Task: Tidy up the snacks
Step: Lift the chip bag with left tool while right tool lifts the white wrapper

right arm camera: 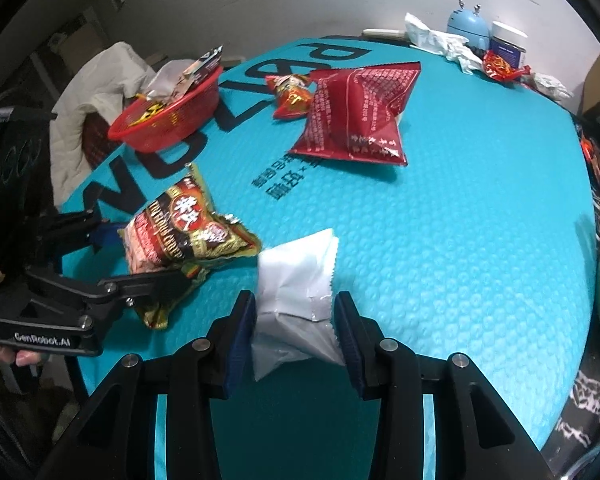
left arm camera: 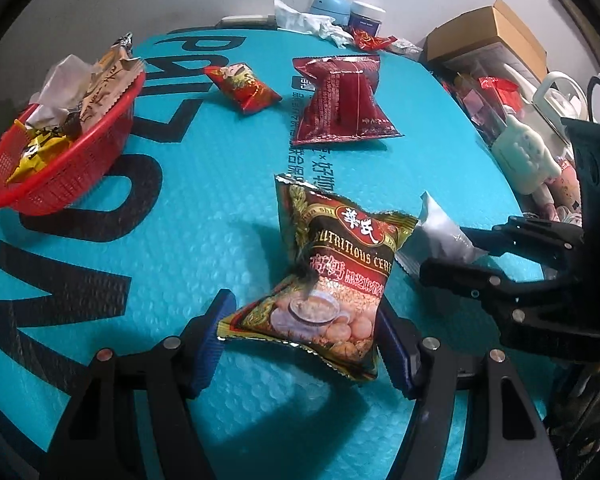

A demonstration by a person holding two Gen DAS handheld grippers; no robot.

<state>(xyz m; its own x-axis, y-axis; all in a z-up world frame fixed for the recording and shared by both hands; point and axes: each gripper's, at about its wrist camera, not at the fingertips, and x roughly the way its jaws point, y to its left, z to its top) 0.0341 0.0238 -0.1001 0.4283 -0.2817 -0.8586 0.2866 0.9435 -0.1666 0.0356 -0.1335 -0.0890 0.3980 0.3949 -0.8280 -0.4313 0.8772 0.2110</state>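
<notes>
Left wrist view: my left gripper (left arm camera: 300, 340) half open, clamping one cereal packet (left arm camera: 328, 276).
Right gripper (right arm camera: 294, 332): nearly closed on one white packet (right arm camera: 296, 280).
Red packets loose: two.
Basket (left arm camera: 68, 172): one.

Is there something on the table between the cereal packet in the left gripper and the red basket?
Nothing visible. From the cereal packet to the red basket only bare blue mat shows; the small red snack lies farther back, off that line.
</notes>
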